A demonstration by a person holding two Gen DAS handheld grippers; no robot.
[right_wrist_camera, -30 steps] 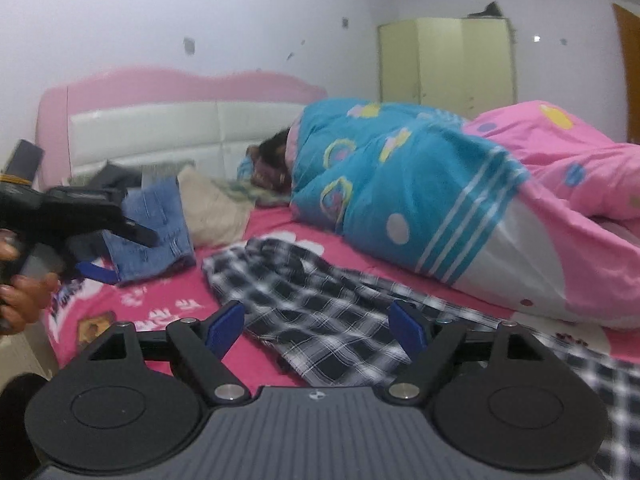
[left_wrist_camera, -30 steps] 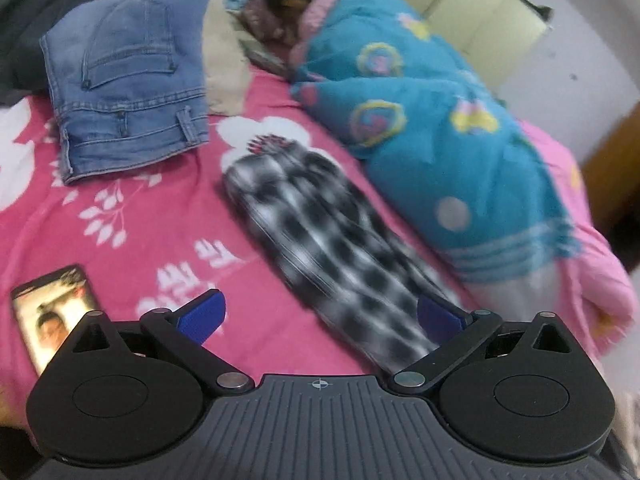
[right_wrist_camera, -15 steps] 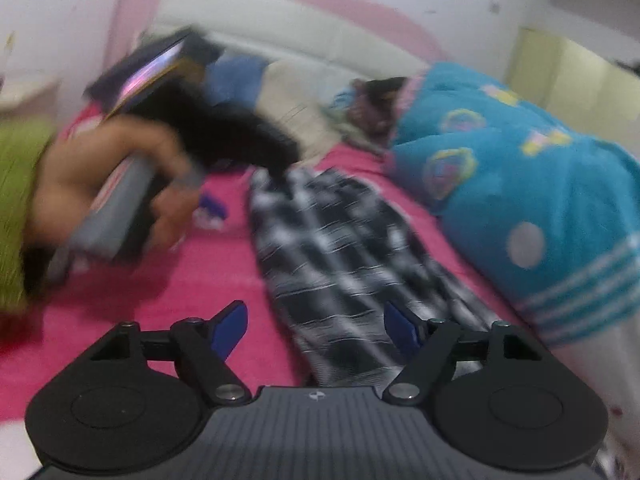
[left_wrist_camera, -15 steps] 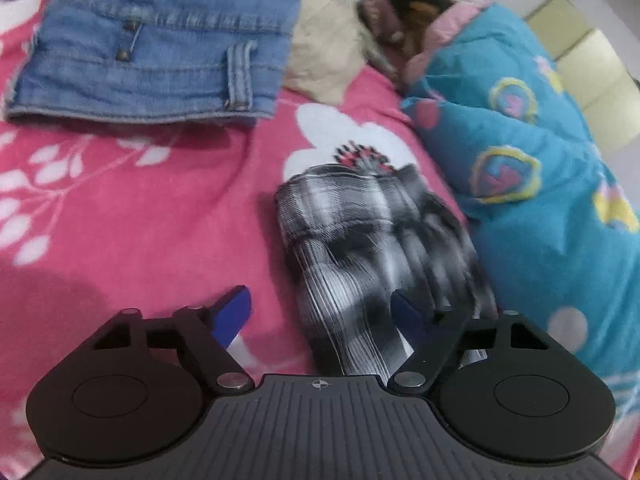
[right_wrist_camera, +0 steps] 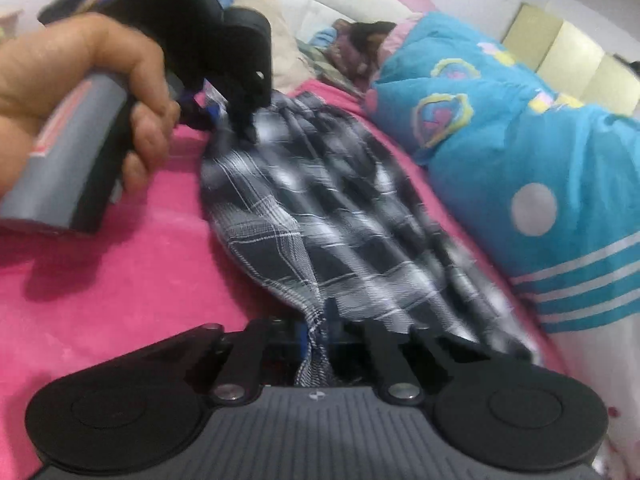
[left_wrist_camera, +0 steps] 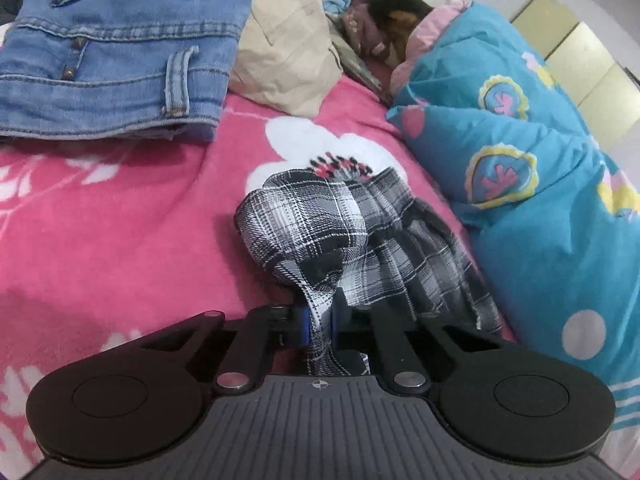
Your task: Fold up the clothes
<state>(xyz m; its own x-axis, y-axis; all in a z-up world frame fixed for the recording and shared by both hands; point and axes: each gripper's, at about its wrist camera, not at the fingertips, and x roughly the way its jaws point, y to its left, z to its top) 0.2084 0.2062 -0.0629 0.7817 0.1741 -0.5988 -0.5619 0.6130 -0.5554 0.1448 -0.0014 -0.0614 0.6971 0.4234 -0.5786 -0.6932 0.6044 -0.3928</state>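
Both tools, left tool (left_wrist_camera: 319, 320) and right tool (right_wrist_camera: 316, 330), lower now, freshly clenched on plaid garment (left_wrist_camera: 320, 232) atop pink floral bedspread (left_wrist_camera: 120, 220), seemingly bedroom.

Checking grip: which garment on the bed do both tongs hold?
The black-and-white plaid garment, pinched by both tongs; the folded blue jeans lie untouched.

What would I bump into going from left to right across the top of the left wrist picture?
Folded blue denim jeans → crumpled beige cloth → a sleeping person's dark hair → bright blue patterned quilt → pale yellow cupboard.
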